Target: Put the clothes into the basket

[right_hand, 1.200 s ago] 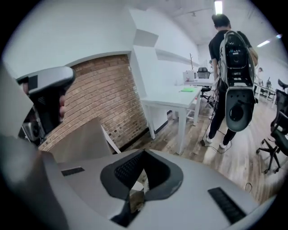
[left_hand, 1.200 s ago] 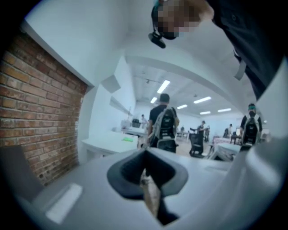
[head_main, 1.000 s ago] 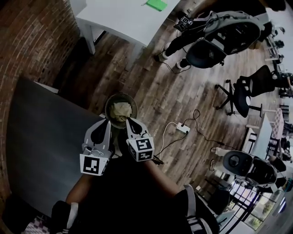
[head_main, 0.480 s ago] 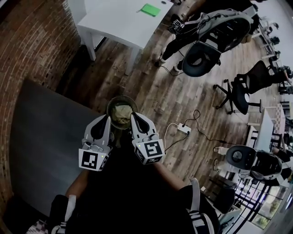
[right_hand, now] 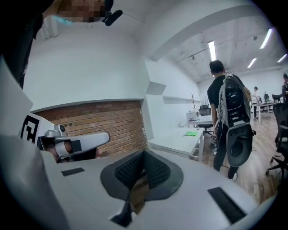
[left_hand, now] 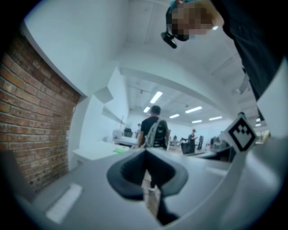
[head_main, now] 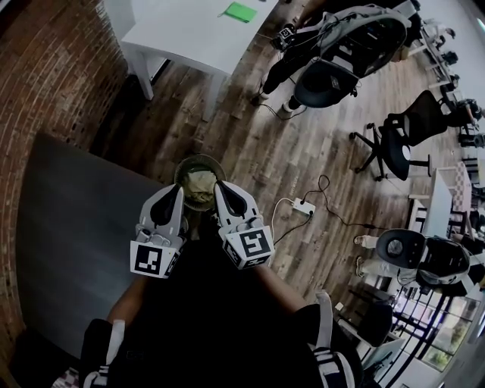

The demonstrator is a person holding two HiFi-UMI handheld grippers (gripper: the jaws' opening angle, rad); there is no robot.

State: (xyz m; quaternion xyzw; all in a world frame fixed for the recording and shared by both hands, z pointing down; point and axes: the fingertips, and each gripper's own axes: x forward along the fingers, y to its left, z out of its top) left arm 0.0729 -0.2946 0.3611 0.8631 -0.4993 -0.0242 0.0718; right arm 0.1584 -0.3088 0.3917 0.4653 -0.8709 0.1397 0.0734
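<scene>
A round basket [head_main: 182,168] stands on the wood floor by the dark table's corner, with pale crumpled clothes [head_main: 199,184] inside it. My left gripper [head_main: 173,191] and right gripper [head_main: 220,188] hover side by side just above the basket, pointing away from me. Both are shut with nothing between the pads. In the left gripper view the left gripper's [left_hand: 145,155] dark pads meet on empty air. The right gripper view shows the right gripper [right_hand: 143,156] the same way, with the left gripper [right_hand: 72,143] beside it.
A dark grey table [head_main: 68,227] lies left, against a brick wall [head_main: 45,68]. A white table [head_main: 197,34] with a green sheet [head_main: 239,10] stands beyond. Office chairs [head_main: 333,72] and a power strip [head_main: 303,208] with cables lie right. A person with a backpack [right_hand: 229,112] stands ahead.
The right gripper has risen toward the head camera and tipped closer to level. The left gripper has lifted a little. Both stayed shut and empty.
</scene>
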